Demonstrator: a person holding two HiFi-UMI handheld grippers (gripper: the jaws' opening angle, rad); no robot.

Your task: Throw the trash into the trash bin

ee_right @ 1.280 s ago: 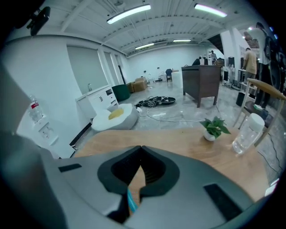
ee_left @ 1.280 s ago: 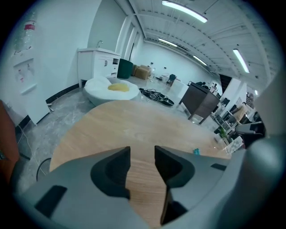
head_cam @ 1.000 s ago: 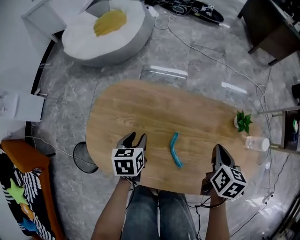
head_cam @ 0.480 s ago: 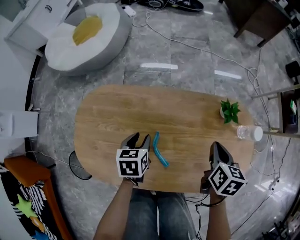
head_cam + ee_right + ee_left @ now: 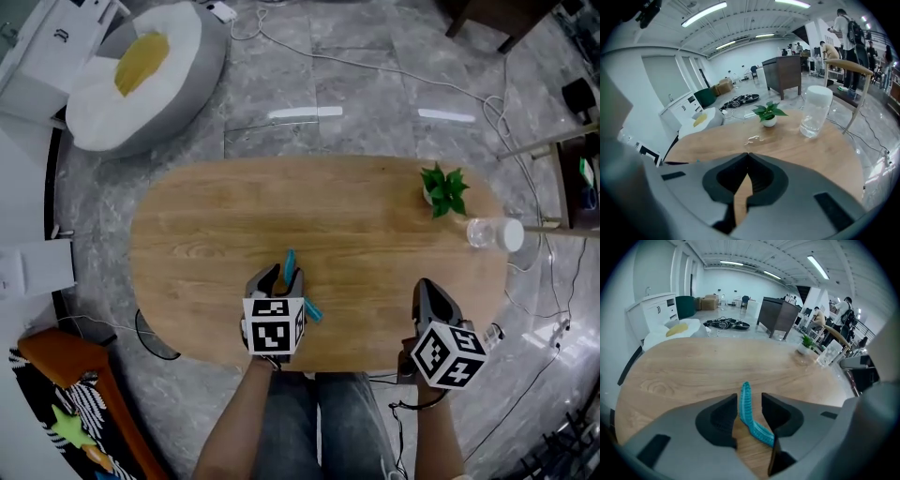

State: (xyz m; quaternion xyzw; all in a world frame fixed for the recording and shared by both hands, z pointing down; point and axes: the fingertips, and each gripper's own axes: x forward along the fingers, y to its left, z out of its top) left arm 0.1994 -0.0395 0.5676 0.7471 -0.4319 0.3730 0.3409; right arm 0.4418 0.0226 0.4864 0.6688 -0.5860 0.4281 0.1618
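1. Grey marble floor (image 5: 356, 84) runs under a long oval table of pale wood (image 5: 328, 216), seen from above.
2. At the far left, a chair with an orange frame and a black-and-white striped cushion (image 5: 84, 394) stands near the bottom corner. A round white and grey beanbag with a yellow cushion on it (image 5: 141, 84) sits on the floor well beyond the table.
3. A dark round wire trash bin (image 5: 150, 342) stands on the floor at the table's left near edge, partly hidden beneath the tabletop.
4. The left gripper (image 5: 281, 278) points down at the table near its near edge. Its jaws stand apart and straddle a bent, ribbed, bright blue strip of trash (image 5: 746, 401).
5. The strip lies flat on the wood. 1 end reaches past the fingertips, the other trails back under the gripper. It runs close along the left pad and a gap shows at the right pad, so it is not gripped.
6. The right gripper (image 5: 425, 289) is held over the table's near edge, well apart from the strip. Its jaws are pressed together at the tips with nothing between them.
7. Further right, a small green plant in a white pot (image 5: 441, 190) stands on the table. A clear drinking glass (image 5: 492, 234) stands just beside it near the right end.
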